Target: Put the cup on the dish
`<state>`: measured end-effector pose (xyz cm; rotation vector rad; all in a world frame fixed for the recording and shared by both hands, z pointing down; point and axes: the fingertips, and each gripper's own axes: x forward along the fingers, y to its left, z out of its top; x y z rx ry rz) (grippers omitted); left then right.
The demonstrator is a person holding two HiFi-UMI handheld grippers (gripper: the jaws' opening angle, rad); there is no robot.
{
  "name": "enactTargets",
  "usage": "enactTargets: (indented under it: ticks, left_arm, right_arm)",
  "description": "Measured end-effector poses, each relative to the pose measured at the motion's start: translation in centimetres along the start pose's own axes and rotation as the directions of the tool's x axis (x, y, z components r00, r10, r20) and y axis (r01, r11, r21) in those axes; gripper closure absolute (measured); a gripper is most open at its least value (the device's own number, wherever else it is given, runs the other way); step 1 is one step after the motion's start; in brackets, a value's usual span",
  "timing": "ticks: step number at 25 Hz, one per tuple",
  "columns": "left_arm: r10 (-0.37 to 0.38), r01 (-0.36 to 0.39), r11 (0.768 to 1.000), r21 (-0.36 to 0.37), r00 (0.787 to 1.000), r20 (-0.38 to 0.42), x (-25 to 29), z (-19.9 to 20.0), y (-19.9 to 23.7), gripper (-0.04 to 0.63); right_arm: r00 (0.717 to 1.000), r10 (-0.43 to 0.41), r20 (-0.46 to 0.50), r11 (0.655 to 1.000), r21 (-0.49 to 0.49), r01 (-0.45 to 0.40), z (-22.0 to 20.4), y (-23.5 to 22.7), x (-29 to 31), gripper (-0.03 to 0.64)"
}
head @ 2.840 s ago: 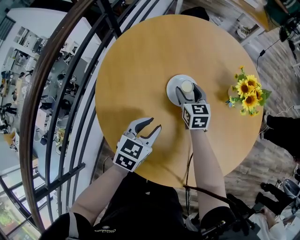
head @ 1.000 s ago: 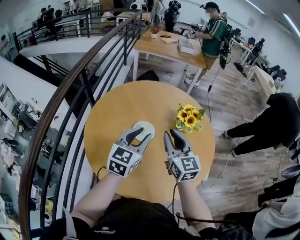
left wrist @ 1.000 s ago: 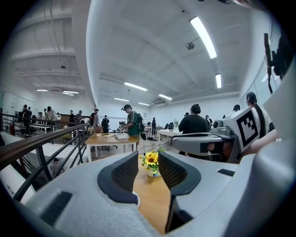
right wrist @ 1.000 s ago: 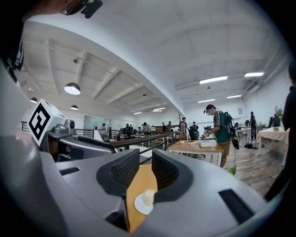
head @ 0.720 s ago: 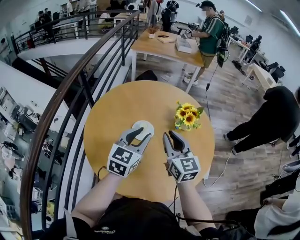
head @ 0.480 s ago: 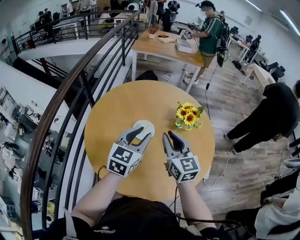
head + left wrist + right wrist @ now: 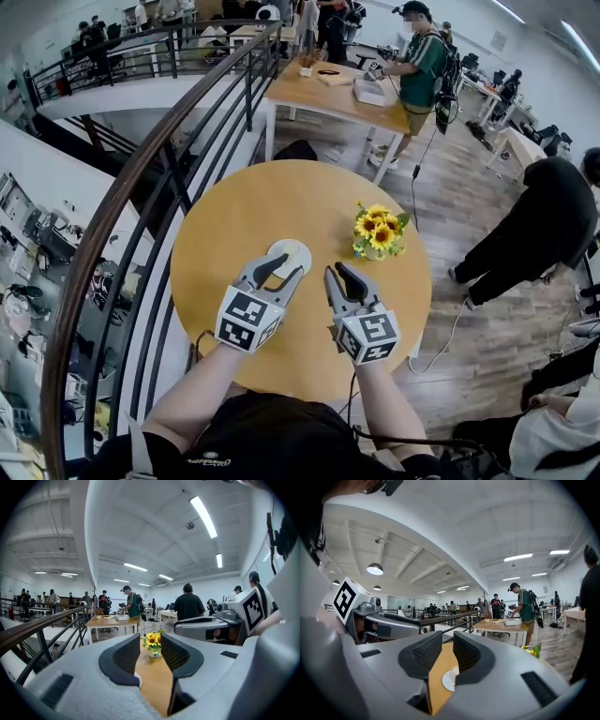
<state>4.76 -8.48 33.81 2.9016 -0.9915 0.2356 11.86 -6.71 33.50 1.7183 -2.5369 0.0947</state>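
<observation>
A small cream cup (image 7: 292, 250) stands upright on a white dish (image 7: 277, 249) near the middle of the round wooden table (image 7: 244, 211). My left gripper (image 7: 289, 264) is open and empty, with its fingertips at the dish's near edge. My right gripper (image 7: 335, 269) hovers to the right of the dish, shut and holding nothing. In the right gripper view, the dish (image 7: 446, 681) and the cup (image 7: 453, 670) show past the jaws of the right gripper (image 7: 442, 651). The left gripper view looks between the parted jaws of the left gripper (image 7: 151, 649) at a sliver of the dish (image 7: 137, 679).
A pot of sunflowers (image 7: 378, 230) stands on the table's right side, also seen as the sunflowers (image 7: 153, 641) in the left gripper view. A dark railing (image 7: 141, 178) curves along the table's left. A second table (image 7: 342, 94) and several people stand beyond.
2.8 s ago my right gripper was around the cup on the dish; it has since let go and drawn back. Over the last second both grippers have barely moved.
</observation>
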Motion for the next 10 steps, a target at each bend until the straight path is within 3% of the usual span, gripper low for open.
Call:
enactTargets:
  ticks: [10]
  left_arm:
    - [0.0,0.0,1.0,-0.012,1.0,-0.015,0.28,-0.38,0.34,0.454]
  right_arm:
    - [1.0,0.006,-0.007,1.0,0.021,-0.006,-0.25,-0.02,0.35,0.541]
